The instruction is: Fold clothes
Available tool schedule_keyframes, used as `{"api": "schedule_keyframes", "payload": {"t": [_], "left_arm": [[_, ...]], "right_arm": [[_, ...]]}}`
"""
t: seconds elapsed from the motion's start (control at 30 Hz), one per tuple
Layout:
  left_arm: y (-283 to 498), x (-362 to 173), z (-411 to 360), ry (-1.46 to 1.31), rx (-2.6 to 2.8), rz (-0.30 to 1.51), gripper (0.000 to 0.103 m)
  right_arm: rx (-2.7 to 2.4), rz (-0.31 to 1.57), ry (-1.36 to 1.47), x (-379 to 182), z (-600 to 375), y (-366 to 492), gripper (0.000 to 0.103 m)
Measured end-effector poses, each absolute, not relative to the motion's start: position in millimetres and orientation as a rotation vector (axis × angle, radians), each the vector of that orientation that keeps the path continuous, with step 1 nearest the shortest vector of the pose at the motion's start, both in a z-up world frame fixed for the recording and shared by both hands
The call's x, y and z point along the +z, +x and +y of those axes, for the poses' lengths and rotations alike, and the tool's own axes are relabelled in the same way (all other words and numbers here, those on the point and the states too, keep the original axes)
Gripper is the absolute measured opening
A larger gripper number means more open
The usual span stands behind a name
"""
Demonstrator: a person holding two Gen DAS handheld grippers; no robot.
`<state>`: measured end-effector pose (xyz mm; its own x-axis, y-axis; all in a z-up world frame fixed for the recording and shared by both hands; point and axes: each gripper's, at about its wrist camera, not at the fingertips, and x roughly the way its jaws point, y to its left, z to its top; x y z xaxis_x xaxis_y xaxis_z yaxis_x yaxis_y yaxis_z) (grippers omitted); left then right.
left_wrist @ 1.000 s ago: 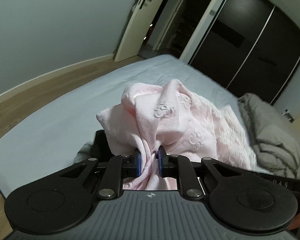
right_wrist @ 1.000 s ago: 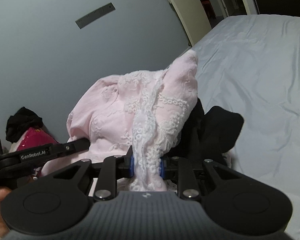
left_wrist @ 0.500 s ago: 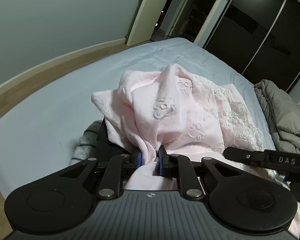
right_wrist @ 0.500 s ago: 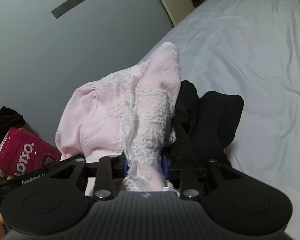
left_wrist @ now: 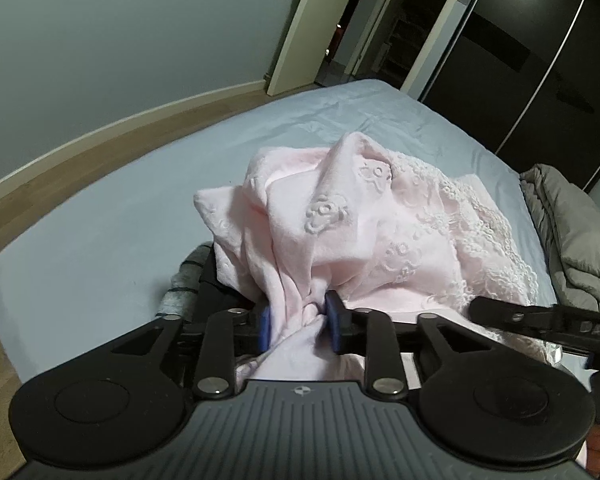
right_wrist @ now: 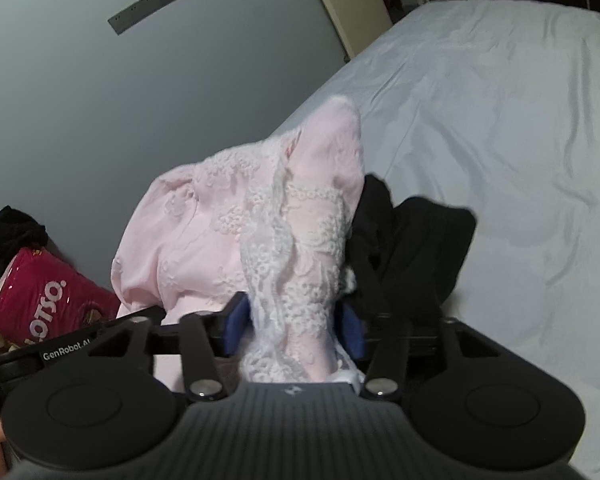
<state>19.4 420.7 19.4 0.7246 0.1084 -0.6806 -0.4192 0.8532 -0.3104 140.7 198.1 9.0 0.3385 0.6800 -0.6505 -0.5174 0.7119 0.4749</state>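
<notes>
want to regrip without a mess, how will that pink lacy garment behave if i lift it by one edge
Probably very floppy: the pink garment sags in soft folds and bunches between the left tongs, whose jaws are opening. Likely light, since the thin lace trim stands draped up through the right tongs, also opening. The lace may snag on the blue pads.

Free room: bare bed sheet point(right_wrist: 500, 140) beyond and to the right.
Obstacles: pink garment point(left_wrist: 340, 232) heaped ahead; black clothes point(right_wrist: 412, 248) beside it; grey duvet point(left_wrist: 572, 232) at far edge.

Garment point(left_wrist: 340, 232) heaped on bed point(left_wrist: 100, 220), atop dark clothes point(right_wrist: 412, 248).
</notes>
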Motion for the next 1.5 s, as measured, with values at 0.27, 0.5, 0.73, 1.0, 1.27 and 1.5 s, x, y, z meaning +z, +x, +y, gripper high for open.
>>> {"api": "schedule_keyframes", "payload": {"t": [0.27, 0.5, 0.73, 1.0, 1.27, 1.5], "left_arm": [[3.2, 36.0, 417.3, -0.488, 0.362, 0.655, 0.061], [-15.2, 73.6, 385.6, -0.338, 0.423, 0.585, 0.067], [-32.2, 93.9, 336.5, -0.258, 0.411, 0.546, 0.072], [-46.0, 85.1, 281.8, -0.173, 0.386, 0.590, 0.073], [-75.2, 65.4, 236.8, -0.165, 0.385, 0.583, 0.073], [-88.9, 43.1, 190.7, -0.103, 0.354, 0.612, 0.073]], "right_arm": [[0.746, 0.876, 0.167, 38.6, 161.6, 124.7, 0.071], [0.742, 0.796, 0.066, 59.2, 137.7, 97.0, 0.080], [0.764, 0.719, -0.008, 79.0, 111.3, 61.0, 0.084], [0.755, 0.677, -0.050, 79.1, 79.6, 19.0, 0.086], [0.683, 0.629, -0.093, 56.0, 43.0, -28.5, 0.090], [0.595, 0.662, -0.079, 28.0, -4.1, -59.4, 0.090]]}}
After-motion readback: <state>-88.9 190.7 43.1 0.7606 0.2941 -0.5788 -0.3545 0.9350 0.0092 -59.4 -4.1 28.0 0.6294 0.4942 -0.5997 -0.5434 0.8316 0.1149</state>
